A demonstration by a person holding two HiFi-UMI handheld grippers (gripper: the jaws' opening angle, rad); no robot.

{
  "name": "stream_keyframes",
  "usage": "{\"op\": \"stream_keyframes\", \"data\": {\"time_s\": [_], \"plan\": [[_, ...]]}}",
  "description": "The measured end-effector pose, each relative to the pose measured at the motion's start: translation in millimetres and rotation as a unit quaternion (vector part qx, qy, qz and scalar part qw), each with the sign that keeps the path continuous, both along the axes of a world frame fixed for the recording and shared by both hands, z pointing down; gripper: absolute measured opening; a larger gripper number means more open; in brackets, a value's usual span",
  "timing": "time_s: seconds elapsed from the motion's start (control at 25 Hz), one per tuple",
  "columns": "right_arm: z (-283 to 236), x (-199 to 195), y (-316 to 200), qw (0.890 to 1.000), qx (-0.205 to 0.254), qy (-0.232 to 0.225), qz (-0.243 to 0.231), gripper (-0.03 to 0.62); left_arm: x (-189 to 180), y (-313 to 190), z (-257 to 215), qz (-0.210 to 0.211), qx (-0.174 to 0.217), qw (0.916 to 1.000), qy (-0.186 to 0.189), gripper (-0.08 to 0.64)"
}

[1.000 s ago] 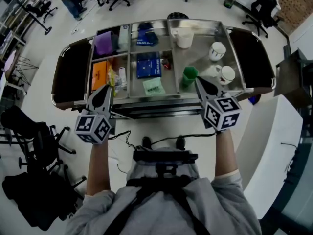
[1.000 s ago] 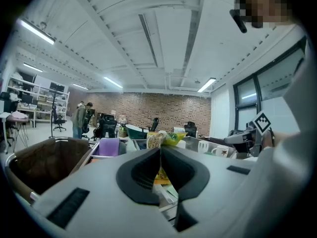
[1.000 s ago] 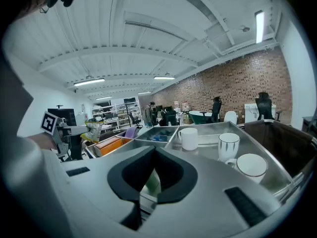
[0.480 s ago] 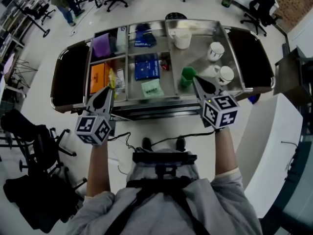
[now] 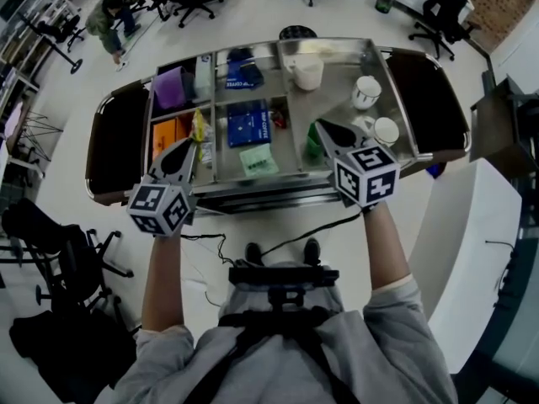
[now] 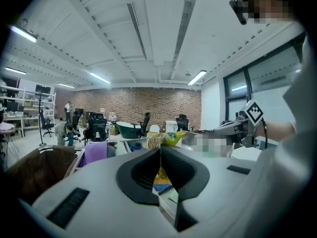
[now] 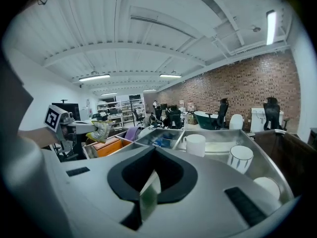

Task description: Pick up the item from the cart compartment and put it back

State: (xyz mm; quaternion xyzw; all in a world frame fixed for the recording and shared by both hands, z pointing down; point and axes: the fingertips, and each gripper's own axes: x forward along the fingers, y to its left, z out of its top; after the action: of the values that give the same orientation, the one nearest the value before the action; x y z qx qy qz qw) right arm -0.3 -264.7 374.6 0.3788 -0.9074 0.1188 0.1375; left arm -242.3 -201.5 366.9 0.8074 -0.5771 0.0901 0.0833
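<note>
A big open office with a brick back wall, strip lights and swivel chairs scattered about; the steel cart (image 5: 337,99) stands right in front of the person. On the left gripper (image 6: 159,153) the fingers (image 6: 141,175) are pressed nearly together and pinch a snack packet (image 7: 102,131), by what looks like only a thin edge. It hangs at their tips over the cart's left-hand compartments, just beside the orange box (image 5: 167,133) and near the front rim. The right gripper (image 7: 154,151) has its fingers (image 7: 131,177) closed tip to tip on nothing I can see, close to the green cup (image 5: 313,141). From where I stand, the worry is that slim hold. Slick foil can slide out of a small pinch if the hand tilts or jerks, and the packet would then drop into the wrong section or over the near rim to the floor. It could also snag on a divider on the way down. The idle right gripper could tip the cup if it drifts. The packet itself is small and crinkled, glossy yellow-green with a brownish patch. It looks light and floppy, and its print is too small to read.
</note>
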Motion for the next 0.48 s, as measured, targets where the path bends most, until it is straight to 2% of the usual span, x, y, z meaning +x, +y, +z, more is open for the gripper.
{"op": "stream_keyframes", "data": {"time_s": [0.48], "plan": [[-8, -57, -53, 0.999, -0.002, 0.032, -0.041, 0.009, 29, -98, -11, 0.08, -0.023, 0.994, -0.071, 0.02]]}}
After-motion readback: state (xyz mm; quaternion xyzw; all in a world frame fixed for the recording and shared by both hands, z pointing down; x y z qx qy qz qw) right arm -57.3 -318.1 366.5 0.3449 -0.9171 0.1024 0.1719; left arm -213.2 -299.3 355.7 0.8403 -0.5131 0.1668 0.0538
